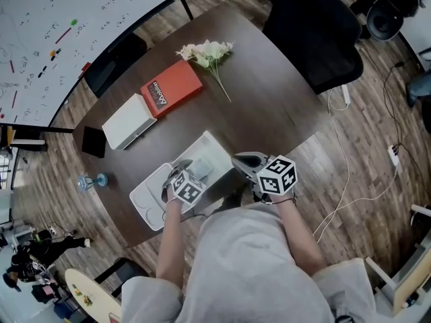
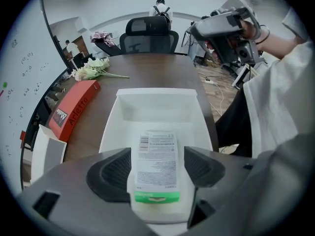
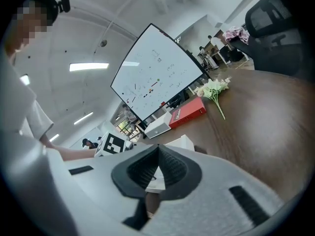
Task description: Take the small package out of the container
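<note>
Only own view shows: L gripper [image 2: 157, 168] jaws wide astride small package [image 2: 156, 154] in container [image 2: 147, 113]; R gripper [image 3: 158, 168] closed, empty.

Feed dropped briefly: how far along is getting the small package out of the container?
Done: nothing yet; the small package lies in the white container. In hand: the open left claw straddles it, not gripping. Left: close, lift it out. The right claw: shut, empty.

Smooth white plastic container [image 2: 157, 107]; small package [image 2: 155, 161] with smooth printed label; matt dark wood-grain table [image 1: 269, 99].
</note>
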`<act>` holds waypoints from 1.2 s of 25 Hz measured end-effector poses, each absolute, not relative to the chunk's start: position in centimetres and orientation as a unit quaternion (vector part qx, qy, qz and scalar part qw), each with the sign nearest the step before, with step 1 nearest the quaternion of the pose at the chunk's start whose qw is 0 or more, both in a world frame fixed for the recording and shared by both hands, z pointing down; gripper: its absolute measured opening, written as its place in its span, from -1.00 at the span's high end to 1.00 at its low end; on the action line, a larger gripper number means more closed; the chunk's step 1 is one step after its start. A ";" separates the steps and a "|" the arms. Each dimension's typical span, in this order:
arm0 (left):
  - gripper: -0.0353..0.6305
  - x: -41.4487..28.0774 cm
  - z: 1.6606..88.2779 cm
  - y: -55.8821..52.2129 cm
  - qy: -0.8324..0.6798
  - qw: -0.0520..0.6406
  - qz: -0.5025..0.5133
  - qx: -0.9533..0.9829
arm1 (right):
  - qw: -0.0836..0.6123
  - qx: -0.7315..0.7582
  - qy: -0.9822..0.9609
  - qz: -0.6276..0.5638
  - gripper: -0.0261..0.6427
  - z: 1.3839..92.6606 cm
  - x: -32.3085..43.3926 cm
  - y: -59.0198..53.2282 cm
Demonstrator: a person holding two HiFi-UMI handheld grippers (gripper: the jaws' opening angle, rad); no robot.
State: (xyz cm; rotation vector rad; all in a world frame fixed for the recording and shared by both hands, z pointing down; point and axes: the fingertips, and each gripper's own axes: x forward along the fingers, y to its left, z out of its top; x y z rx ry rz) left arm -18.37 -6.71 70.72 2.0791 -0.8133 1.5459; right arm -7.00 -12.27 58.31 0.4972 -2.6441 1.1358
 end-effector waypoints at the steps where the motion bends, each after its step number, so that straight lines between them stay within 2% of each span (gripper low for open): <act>1: -0.03 -18.3 70.6 -6.8 -0.291 0.211 0.557 0.748 | 0.114 0.166 -0.901 0.385 0.91 58.4 -7.1 -12.3; 30: -0.11 -16.5 74.8 -8.2 -0.237 0.252 0.604 0.718 | 0.124 0.137 -0.898 0.400 0.91 59.5 -6.8 -15.2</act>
